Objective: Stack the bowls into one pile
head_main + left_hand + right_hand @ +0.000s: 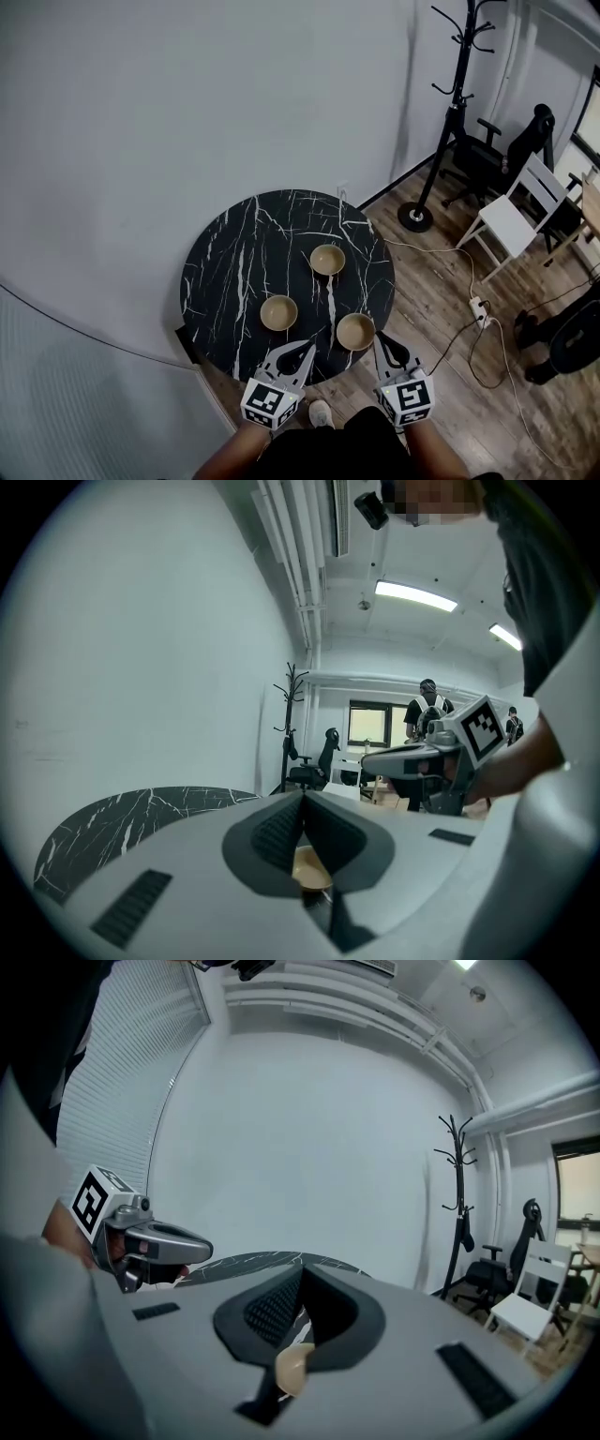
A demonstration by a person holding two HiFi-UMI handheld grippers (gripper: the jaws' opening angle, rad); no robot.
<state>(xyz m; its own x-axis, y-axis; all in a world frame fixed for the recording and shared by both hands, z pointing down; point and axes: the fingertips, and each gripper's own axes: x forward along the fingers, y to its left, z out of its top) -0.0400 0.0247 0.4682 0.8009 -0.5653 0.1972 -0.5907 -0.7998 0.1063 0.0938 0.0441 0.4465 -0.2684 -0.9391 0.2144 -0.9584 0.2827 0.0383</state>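
Observation:
Three tan bowls stand apart on the round black marble table (234, 272): one at the back (327, 259), one at the front left (278, 312), one at the front right (355, 331). My left gripper (309, 346) hovers at the table's near edge, just behind the front-left bowl, jaws shut and empty. My right gripper (377, 336) is shut too, its tip beside the front-right bowl's right rim, holding nothing. In the left gripper view the shut pads (303, 803) hide most of a bowl (309, 869). Below the right gripper's shut jaws (302, 1277) a sliver of bowl (292, 1368) shows.
A wall runs close behind the table. To the right stand a black coat stand (457, 103), an office chair (487, 155) and a white folding chair (516, 211). A power strip (478, 307) with cables lies on the wood floor. People stand far off in the left gripper view.

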